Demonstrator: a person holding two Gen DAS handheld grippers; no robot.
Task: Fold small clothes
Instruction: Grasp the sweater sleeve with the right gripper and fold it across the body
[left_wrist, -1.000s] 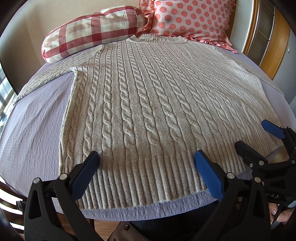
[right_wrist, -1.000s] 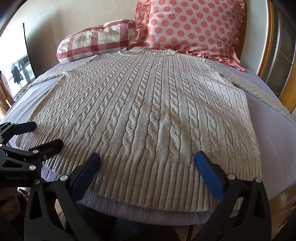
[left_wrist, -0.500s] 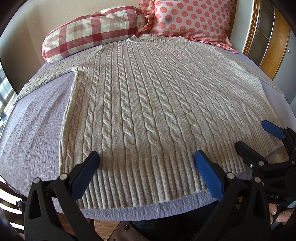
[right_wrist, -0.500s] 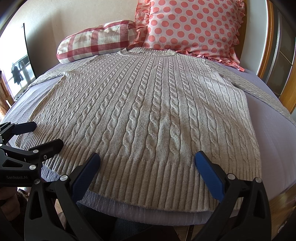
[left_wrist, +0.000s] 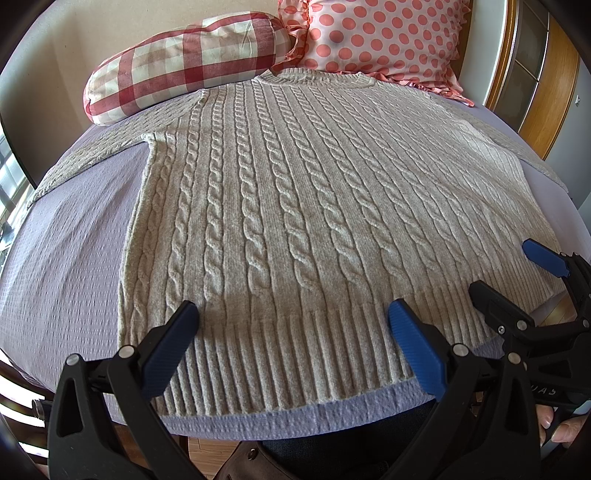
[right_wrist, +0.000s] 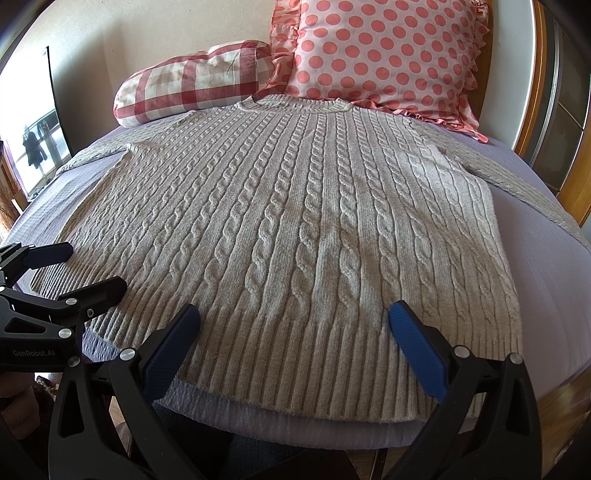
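Note:
A grey cable-knit sweater (left_wrist: 295, 206) lies flat on a lilac bed cover, front up, neck towards the pillows, both sleeves spread out sideways; it also shows in the right wrist view (right_wrist: 295, 221). My left gripper (left_wrist: 291, 328) is open and empty, hovering above the ribbed hem near its left half. My right gripper (right_wrist: 291, 328) is open and empty above the hem's right half. Each gripper shows in the other's view: the right gripper (left_wrist: 517, 273) at right, the left gripper (right_wrist: 81, 269) at left, both open.
A red-checked bolster (left_wrist: 184, 59) and a pink polka-dot pillow (left_wrist: 384, 37) lie at the head of the bed. The lilac bed cover (left_wrist: 66, 266) shows bare at left and also at right (right_wrist: 546, 280). A wooden frame (right_wrist: 576, 177) stands at right.

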